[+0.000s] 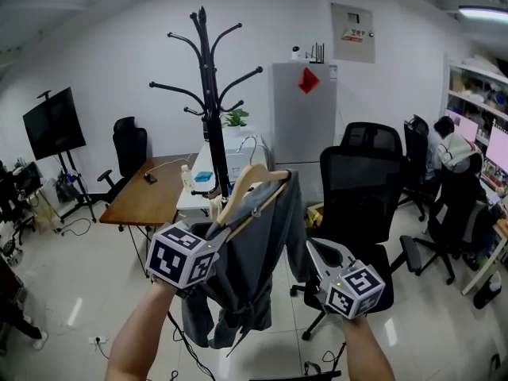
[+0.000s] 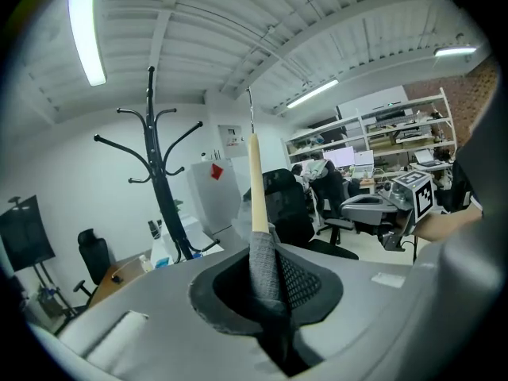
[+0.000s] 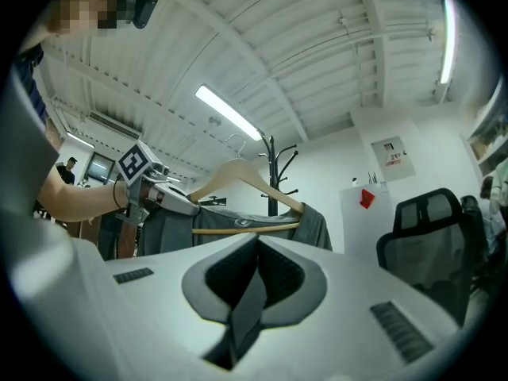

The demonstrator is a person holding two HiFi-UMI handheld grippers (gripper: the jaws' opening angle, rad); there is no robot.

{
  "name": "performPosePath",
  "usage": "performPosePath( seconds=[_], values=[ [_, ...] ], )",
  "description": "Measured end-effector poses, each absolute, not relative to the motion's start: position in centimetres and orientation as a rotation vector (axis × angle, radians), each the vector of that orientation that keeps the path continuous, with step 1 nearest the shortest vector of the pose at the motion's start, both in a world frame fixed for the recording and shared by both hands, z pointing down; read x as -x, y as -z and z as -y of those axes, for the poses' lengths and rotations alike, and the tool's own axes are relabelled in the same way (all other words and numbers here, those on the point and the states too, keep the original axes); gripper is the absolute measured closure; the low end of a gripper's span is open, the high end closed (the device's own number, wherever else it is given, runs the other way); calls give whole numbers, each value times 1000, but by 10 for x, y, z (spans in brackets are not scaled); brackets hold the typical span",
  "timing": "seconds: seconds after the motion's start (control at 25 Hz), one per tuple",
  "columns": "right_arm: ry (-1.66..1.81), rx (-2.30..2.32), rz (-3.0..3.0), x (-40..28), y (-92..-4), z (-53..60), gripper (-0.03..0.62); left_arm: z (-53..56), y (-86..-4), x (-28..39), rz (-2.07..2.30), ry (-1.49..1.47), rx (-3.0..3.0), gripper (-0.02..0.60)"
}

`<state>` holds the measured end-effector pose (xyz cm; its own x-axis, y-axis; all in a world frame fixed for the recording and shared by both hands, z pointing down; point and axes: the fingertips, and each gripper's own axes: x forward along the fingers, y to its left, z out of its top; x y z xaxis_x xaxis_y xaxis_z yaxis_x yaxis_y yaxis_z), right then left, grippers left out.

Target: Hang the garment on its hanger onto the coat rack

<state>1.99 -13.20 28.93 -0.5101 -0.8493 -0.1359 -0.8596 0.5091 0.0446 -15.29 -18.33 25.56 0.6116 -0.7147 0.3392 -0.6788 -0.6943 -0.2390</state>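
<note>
The black coat rack [image 1: 208, 94] stands at mid-room behind a wooden hanger [image 1: 252, 182] carrying a grey garment [image 1: 246, 276]. My left gripper [image 1: 218, 232] is shut on the hanger's lower arm, through the garment's cloth. In the left gripper view the cloth-wrapped wooden arm [image 2: 255, 189] rises straight out of the jaws, with the coat rack [image 2: 163, 189] to its left. My right gripper [image 1: 312, 246] hangs to the right of the garment, shut and holding nothing. From the right gripper view [image 3: 254, 280] I see the hanger [image 3: 238, 173], the garment [image 3: 238, 227] and the left gripper [image 3: 155, 193] ahead.
A brown desk [image 1: 151, 193] and a white table [image 1: 198, 187] stand behind the rack. A black office chair [image 1: 361, 189] is close on the right, a white cabinet [image 1: 303, 109] behind it. A seated person [image 1: 452, 153] is at far right, a screen on a stand [image 1: 54, 121] at far left.
</note>
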Motion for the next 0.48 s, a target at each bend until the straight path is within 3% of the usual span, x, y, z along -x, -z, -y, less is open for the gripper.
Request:
performPosePath(
  seconds=[0.48],
  values=[
    [-239,1514,-2707,-10,-272,181,594,279,-230,131,-1258,637,2718,529]
  ],
)
